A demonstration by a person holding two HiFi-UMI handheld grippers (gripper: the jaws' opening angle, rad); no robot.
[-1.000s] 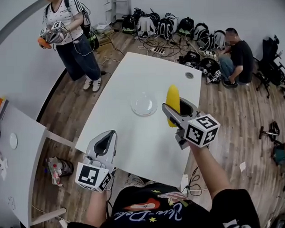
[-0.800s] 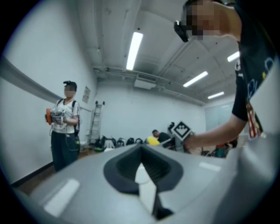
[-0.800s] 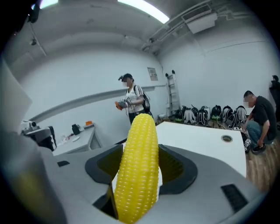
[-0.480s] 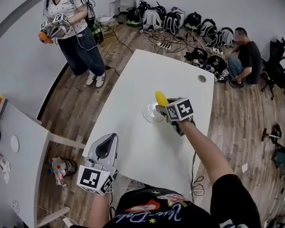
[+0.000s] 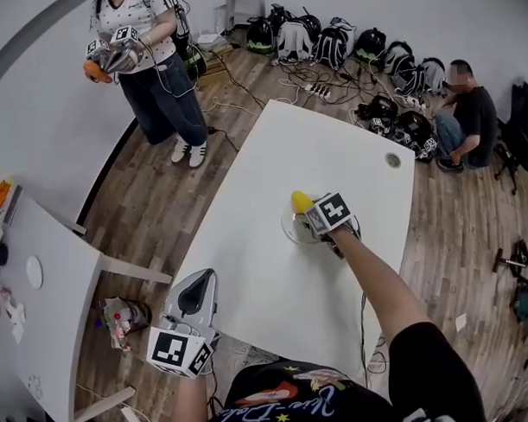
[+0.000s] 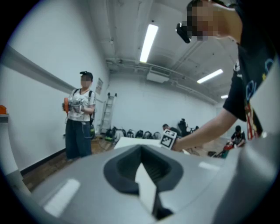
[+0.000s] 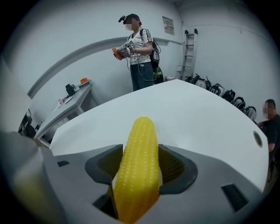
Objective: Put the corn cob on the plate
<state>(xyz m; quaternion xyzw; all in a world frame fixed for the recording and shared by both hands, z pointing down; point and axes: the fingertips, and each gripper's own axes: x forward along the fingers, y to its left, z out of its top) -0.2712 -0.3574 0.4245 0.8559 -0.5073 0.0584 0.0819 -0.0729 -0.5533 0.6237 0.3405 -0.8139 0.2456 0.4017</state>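
Note:
A yellow corn cob [image 7: 139, 166] sticks out forward between the jaws of my right gripper [image 7: 139, 168], which is shut on it. In the head view the right gripper [image 5: 312, 214] holds the corn cob [image 5: 300, 201] over the clear glass plate [image 5: 291, 231] on the white table [image 5: 249, 275]; the gripper hides most of the plate. My left gripper [image 5: 198, 290] hangs at the table's near left edge with its jaws closed together and nothing in them. The left gripper [image 6: 146, 186] view looks across the table towards my right arm.
A person [image 5: 151, 63] holding grippers stands beyond the table's far left. Another person [image 5: 468, 112] sits on the floor at the back right among several bags [image 5: 327, 39]. A second white table [image 5: 38, 292] stands to the left. A small round hole [image 5: 393, 160] marks the table's far end.
My right gripper has carried the corn cob from the table's right side leftward and forward to above the plate, and it has lowered. The left gripper has barely moved.

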